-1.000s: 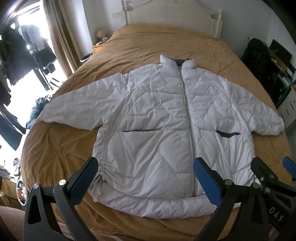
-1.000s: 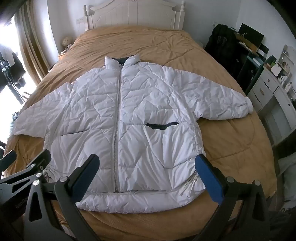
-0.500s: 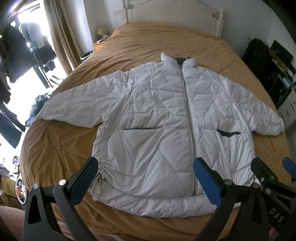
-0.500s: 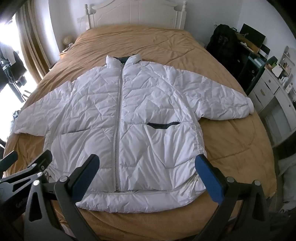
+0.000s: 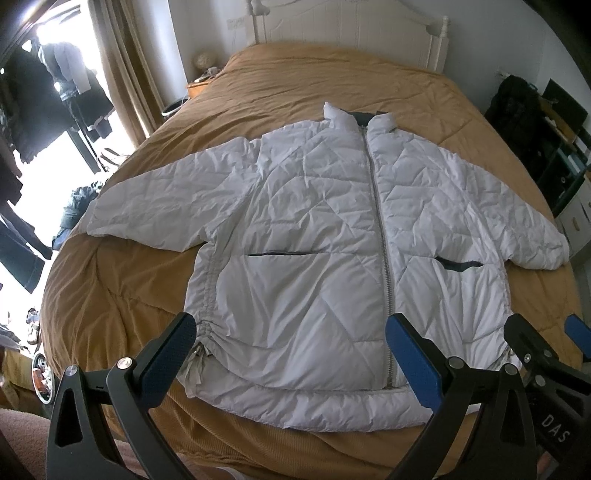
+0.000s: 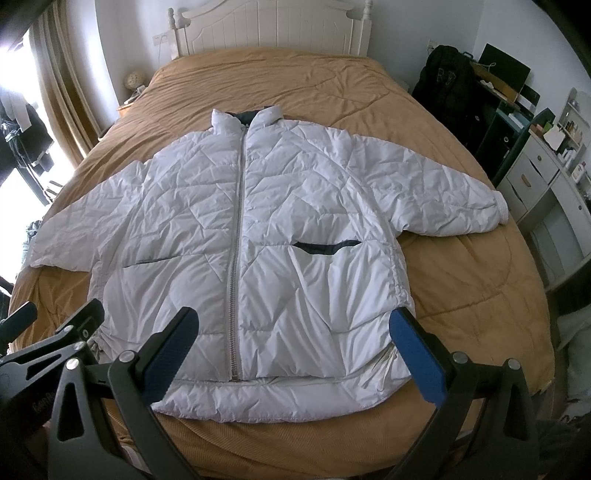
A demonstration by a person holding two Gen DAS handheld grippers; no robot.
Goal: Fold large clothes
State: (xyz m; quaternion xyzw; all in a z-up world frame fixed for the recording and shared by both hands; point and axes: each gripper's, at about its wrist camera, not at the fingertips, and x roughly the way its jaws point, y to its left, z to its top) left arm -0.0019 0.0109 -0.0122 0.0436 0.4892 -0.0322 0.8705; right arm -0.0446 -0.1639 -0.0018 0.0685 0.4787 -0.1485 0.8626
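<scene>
White quilted jacket (image 5: 325,236), mustard bedspread (image 5: 332,74), blue-padded tongs (image 5: 291,354).

daylight from left window (image 5: 22,155), blown out | sharp | fisheye-bent edges

White letters "DAS" on right claw (image 5: 554,332) body, other lettering unreadable

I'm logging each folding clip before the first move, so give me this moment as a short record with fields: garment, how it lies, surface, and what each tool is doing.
garment: white quilted jacket, zipped shut
layout: front up, flat, both sleeves spread out to the sides, collar toward the headboard, hem nearest the cameras
folds made: none visible
surface: bed with tan bedspread
left tool: open, empty, poised above the hem's left part
right tool: open, empty, poised above the hem's right part
contact with jacket: none seen
</scene>
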